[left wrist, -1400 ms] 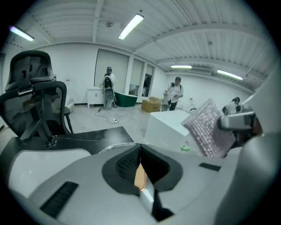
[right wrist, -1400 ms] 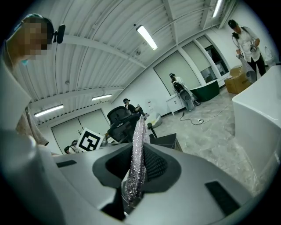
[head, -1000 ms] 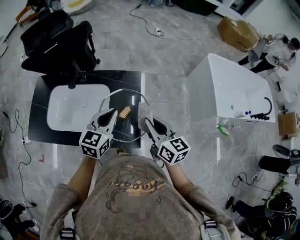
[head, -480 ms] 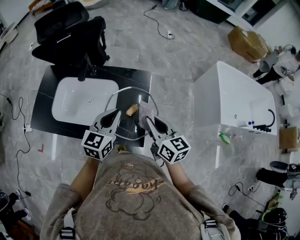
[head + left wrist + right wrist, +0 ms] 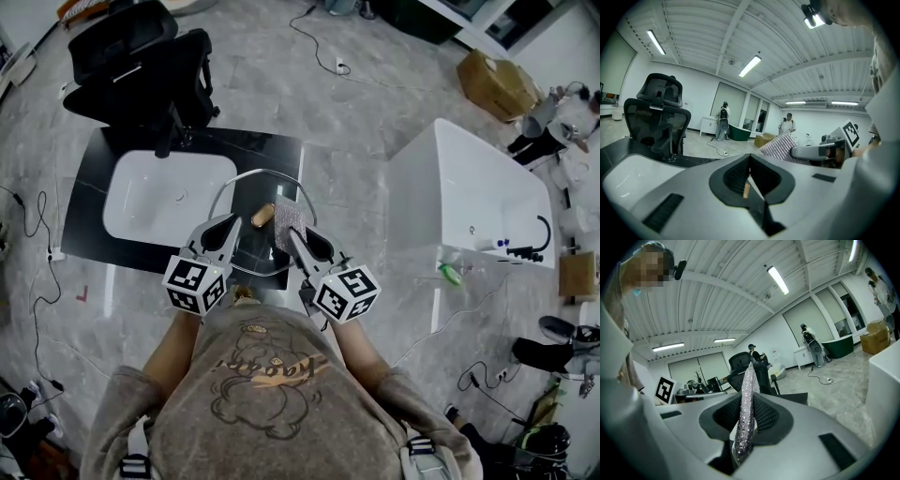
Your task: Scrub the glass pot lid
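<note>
Glass pot lid [image 5: 262, 217], rim clamped in left tongs [image 5: 228, 225] | right tongs [image 5: 292, 236] pinch glittery scrub cloth [image 5: 287, 221] | risk: hard scrubbing may lever lid loose

Black counter with inset basin, standing on a grey marbled floor.

The black counter [image 5: 84, 220] runs left to right in front of the person, with a white basin [image 5: 169, 197] sunk into its left half; the basin shows nothing inside. The floor [image 5: 347, 122] carries a black office chair [image 5: 141, 66] close against the counter's far edge, a white bathtub [image 5: 441, 187] to the right and clear of the counter, and a cardboard box [image 5: 497, 82] at far right. A dark cable [image 5: 314, 42] lies on the far floor and ends at a small white power strip [image 5: 339, 67]. Another cable [image 5: 37, 272] trails along the floor left of the counter.
</note>
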